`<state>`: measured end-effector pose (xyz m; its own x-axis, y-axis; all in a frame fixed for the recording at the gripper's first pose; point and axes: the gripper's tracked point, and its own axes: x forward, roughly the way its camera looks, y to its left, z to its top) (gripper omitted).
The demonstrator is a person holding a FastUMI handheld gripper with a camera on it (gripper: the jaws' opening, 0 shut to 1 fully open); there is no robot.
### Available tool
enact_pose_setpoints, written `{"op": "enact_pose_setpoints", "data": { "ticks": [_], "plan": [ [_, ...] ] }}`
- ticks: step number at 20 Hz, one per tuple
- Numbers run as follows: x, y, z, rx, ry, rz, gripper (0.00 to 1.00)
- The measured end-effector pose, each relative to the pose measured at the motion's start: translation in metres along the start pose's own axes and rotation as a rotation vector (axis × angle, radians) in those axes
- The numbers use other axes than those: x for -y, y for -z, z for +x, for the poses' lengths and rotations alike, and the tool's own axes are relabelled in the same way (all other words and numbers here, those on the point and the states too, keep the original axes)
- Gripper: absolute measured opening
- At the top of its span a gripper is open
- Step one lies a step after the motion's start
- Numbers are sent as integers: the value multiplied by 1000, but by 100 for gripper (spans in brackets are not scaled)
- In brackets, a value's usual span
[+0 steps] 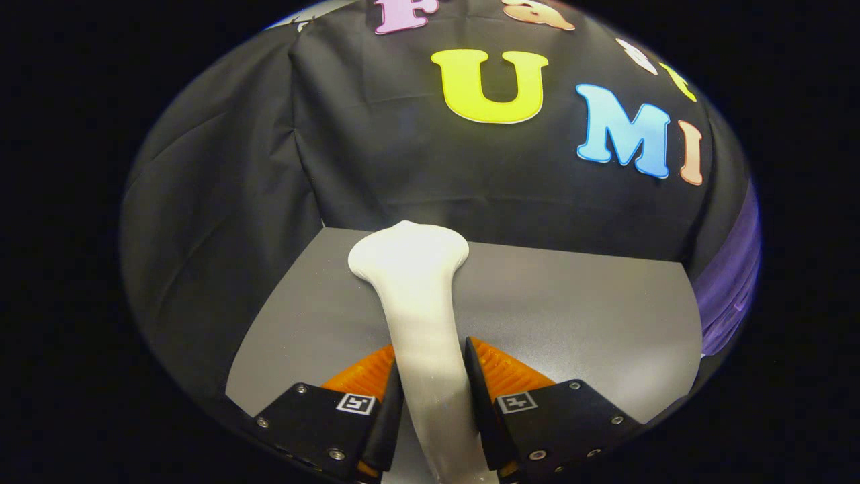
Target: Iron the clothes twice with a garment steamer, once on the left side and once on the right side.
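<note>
A white garment steamer (pixel 420 302) sticks out forward between my fingers, its slim handle widening to a broad head over the far part of the grey table (pixel 578 316). My gripper (pixel 433 363) is shut on the steamer's handle, one finger pressing each side. A purple garment (pixel 732 282) hangs at the right, beyond the table's right edge, and just a strip of it is in sight.
Black cloth walls stand behind the table and along its left side. The grey tabletop spreads out on both sides of the steamer.
</note>
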<state>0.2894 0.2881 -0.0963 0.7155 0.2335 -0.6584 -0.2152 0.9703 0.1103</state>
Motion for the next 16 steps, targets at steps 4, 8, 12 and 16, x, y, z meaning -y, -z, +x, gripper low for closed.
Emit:
{"op": "enact_pose_setpoints", "data": {
  "ticks": [4, 8, 12, 16],
  "plan": [
    [8, 5, -3, 39, 52, 41, 40],
    [7, 10, -11, 109, 112, 16, 36],
    [11, 25, -27, 135, 148, -11, 36],
    [12, 20, -57, 248, 160, -13, 36]
  ]
}}
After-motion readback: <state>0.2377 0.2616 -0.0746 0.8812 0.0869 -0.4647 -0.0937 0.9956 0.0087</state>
